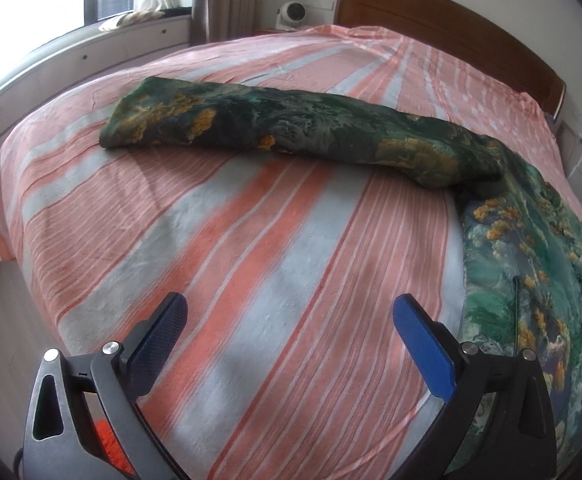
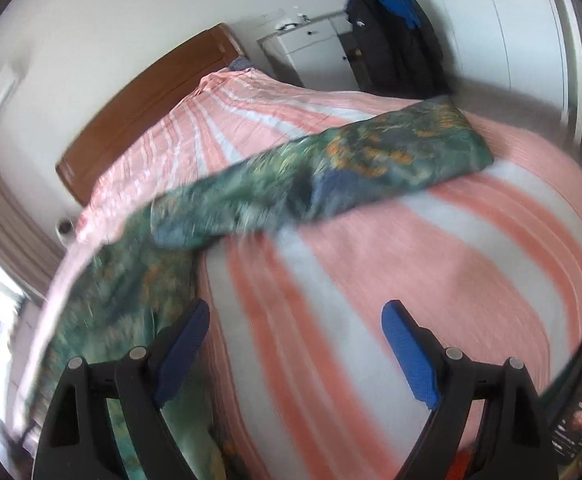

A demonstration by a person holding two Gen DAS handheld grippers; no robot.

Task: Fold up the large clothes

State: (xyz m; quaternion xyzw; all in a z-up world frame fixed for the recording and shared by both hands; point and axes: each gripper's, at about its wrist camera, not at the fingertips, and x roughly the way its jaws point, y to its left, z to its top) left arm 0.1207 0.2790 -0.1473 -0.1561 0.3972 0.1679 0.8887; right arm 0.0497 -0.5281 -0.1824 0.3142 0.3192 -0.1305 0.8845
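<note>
A large green garment with orange and yellow print lies on the bed, one sleeve stretched out to the left and its body spread at the right. My left gripper is open and empty above the bedspread, short of the garment. In the blurred right wrist view the garment lies across the bed, its body running down the left. My right gripper is open and empty above the bedspread, its left finger over the garment's edge.
The bed has a pink and grey striped bedspread and a wooden headboard. A small white fan stands by the curtain. A white cabinet and hanging dark clothes stand beyond the bed.
</note>
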